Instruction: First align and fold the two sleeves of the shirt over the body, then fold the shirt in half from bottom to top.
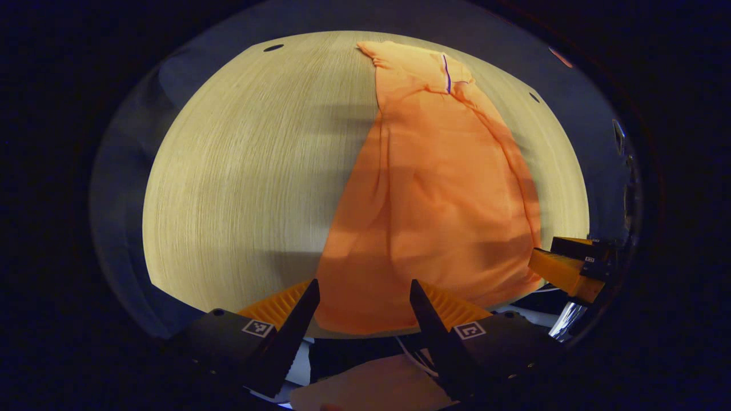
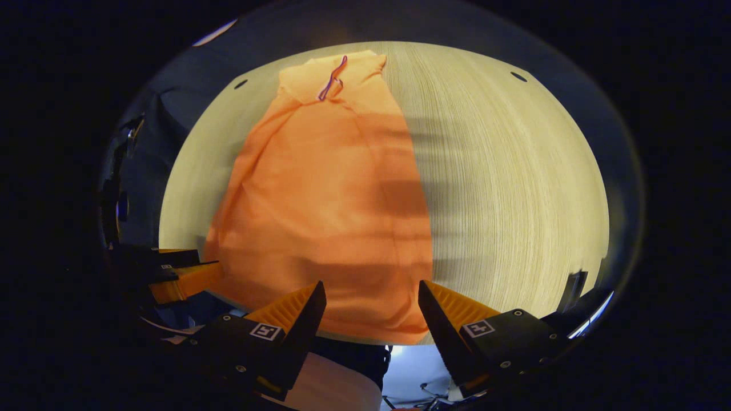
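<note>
The orange shirt (image 1: 434,205) lies flat on the wooden surface (image 1: 251,182), hem at the near edge. Left tongs (image 1: 364,291) and right tongs (image 2: 372,292) hover gaping over that hem, gripping nothing.

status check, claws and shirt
Left claw open, right claw open, both at near hem. Orange shirt flat on table, sleeves folded in. Nothing in the way.

Two gripper cameras at the table's near edge, facing across it.
Left gripper view from the shirt's (image 1: 434,200) left, right gripper view from its right; same shirt and table (image 2: 514,171) shared.
</note>
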`<state>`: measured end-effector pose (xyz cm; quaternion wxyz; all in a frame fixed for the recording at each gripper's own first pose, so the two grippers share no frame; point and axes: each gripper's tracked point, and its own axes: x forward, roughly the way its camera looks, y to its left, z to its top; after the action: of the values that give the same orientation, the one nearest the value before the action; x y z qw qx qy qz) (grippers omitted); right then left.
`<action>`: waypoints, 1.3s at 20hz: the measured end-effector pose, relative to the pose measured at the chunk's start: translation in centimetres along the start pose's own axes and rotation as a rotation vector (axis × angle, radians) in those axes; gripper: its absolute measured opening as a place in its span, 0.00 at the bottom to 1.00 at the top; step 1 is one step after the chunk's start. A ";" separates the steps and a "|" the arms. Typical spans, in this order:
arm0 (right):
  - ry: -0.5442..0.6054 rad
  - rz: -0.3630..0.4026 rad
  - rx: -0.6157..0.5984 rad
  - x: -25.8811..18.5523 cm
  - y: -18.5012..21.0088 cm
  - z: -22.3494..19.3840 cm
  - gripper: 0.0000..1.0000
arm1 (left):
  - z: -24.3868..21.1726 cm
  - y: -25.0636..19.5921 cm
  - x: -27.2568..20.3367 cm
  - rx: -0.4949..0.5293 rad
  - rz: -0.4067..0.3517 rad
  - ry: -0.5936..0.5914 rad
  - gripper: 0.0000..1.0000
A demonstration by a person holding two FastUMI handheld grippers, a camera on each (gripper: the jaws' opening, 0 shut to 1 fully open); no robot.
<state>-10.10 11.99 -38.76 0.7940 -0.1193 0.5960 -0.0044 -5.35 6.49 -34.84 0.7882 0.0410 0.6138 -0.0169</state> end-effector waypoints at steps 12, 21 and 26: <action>0.025 -0.100 0.045 2.6 -0.9 -1.6 0.97 | -1.5 -0.5 2.8 0.050 0.109 0.031 0.95; -0.019 0.002 0.017 2.7 -0.6 -2.0 0.01 | -0.2 -2.4 2.5 0.081 0.035 -0.081 0.04; -0.008 0.039 0.005 1.9 -0.5 -1.5 0.00 | 0.2 -2.1 2.8 -0.015 -0.005 -0.069 0.01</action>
<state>-10.93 10.90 -40.89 0.7966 -0.1057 0.5951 0.0102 -4.58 4.46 -37.62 0.8091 0.0326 0.5865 -0.0158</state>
